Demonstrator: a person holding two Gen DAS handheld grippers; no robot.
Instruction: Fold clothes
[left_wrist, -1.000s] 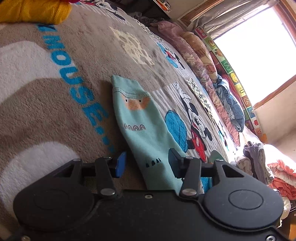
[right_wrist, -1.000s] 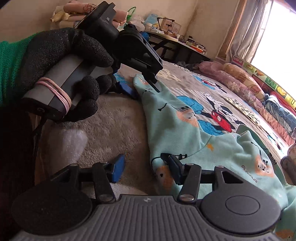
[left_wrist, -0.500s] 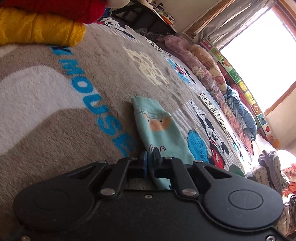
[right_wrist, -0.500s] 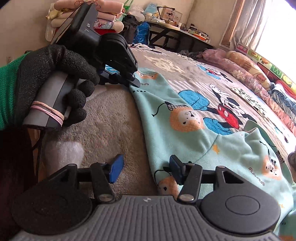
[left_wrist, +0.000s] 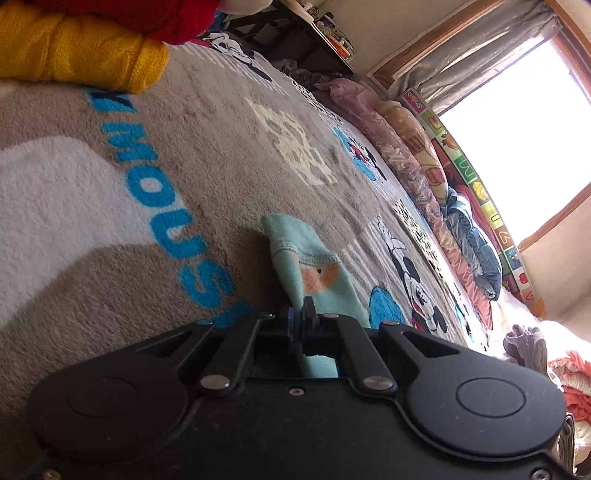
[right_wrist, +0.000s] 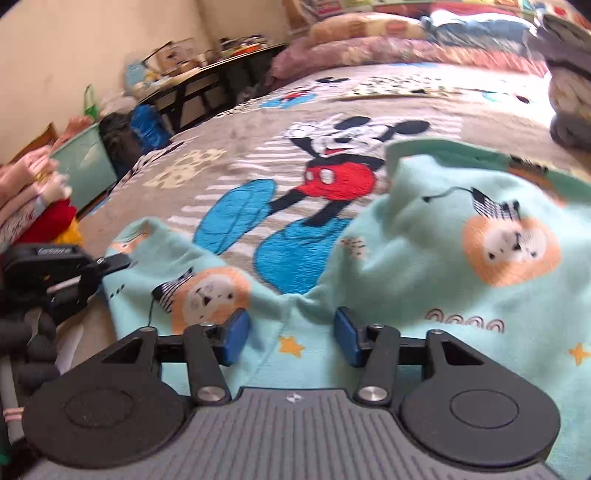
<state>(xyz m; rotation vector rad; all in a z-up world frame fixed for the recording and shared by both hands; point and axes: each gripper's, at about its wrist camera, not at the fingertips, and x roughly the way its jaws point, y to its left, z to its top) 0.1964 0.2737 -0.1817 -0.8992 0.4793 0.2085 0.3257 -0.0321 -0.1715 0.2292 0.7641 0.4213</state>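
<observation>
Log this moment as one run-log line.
task: fold clothes | left gripper: shut on mint garment sleeve | right gripper: open over garment body | surface: Mickey blanket | fold: not yet done

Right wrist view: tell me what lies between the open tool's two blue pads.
Between the right tool's pads lies the mint lion-print garment, bunched at a fold with an orange star; the right wrist view shows it.

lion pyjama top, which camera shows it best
The right wrist view: the pyjama top spreads wide there, lions and stars clear. The left wrist view shows only one sleeve, pinched in the left gripper.
</observation>
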